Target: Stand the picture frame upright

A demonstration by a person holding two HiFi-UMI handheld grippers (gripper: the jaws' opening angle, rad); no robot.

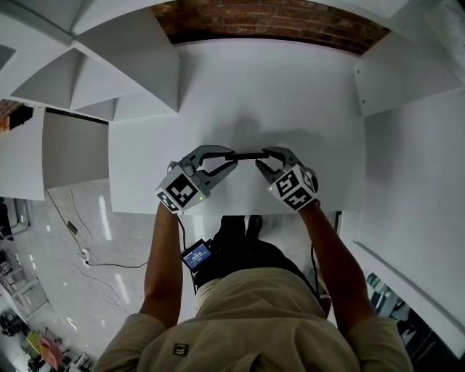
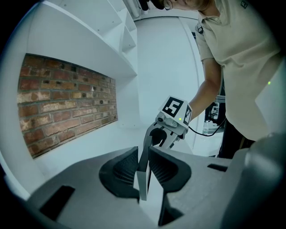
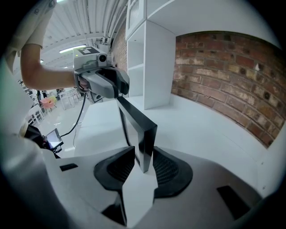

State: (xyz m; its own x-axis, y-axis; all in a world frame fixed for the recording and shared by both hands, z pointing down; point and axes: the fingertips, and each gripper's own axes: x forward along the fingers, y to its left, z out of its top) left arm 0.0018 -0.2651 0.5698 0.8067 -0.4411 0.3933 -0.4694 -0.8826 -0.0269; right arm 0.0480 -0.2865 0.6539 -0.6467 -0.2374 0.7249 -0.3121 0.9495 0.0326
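Observation:
A dark picture frame (image 1: 245, 155) stands on edge over the white table (image 1: 290, 94), seen from above as a thin bar between my two grippers. My left gripper (image 1: 231, 160) holds its left end; in the left gripper view both pads (image 2: 126, 169) press on the frame (image 2: 144, 179). My right gripper (image 1: 260, 160) is at the other end. In the right gripper view the frame (image 3: 142, 129) sits between the right gripper's (image 3: 142, 163) jaws with a gap beside the left pad (image 3: 123, 166), so it is open. Each gripper shows in the other's view.
A red brick wall (image 1: 276, 22) runs along the back of the table. White shelf units (image 1: 109, 73) stand at the left and a white box (image 1: 407, 73) at the right. The table's front edge (image 1: 218, 212) lies just below the grippers.

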